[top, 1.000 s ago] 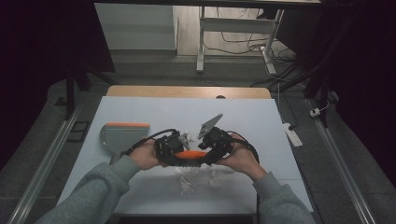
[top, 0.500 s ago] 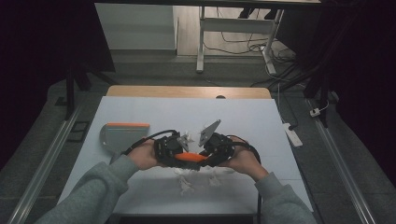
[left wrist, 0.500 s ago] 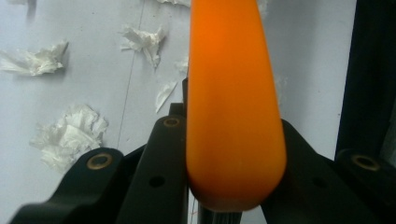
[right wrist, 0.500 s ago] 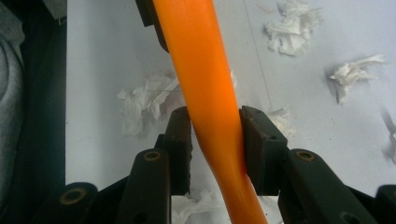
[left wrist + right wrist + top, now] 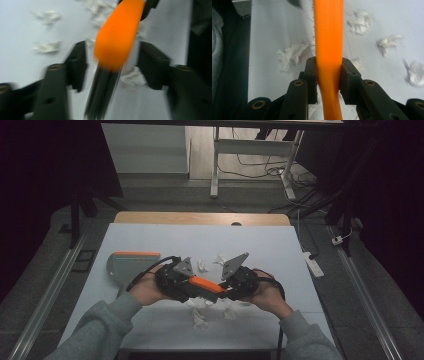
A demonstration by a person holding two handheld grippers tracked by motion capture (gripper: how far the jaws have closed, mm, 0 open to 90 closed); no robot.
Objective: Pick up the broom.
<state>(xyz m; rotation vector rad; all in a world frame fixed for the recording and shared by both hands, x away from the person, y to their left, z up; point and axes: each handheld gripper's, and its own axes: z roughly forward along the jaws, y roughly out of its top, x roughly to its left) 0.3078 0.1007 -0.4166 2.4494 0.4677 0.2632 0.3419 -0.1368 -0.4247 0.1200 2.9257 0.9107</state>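
Handover step: right gripper [image 5: 329,80] clamps the orange brush handle [image 5: 329,37] between its pads, left gripper [image 5: 112,65] has just opened around the bristle end; next, sweep paper scraps [image 5: 200,312] toward dustpan [image 5: 131,265].

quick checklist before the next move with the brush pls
1. Right gripper shut on the orange brush handle: ok, both pads press its sides.
2. Left gripper let go of the brush: ok, its jaws have just been opening and stand apart from the bristle end between them.
3. Brush bristles free of the jaws: cannot tell, the left gripper view is blurred.
4. Paper scraps on the table left to sweep: not ok, several lie around the grippers.
5. Dustpan within reach: ok, it lies on the table left of the left gripper.
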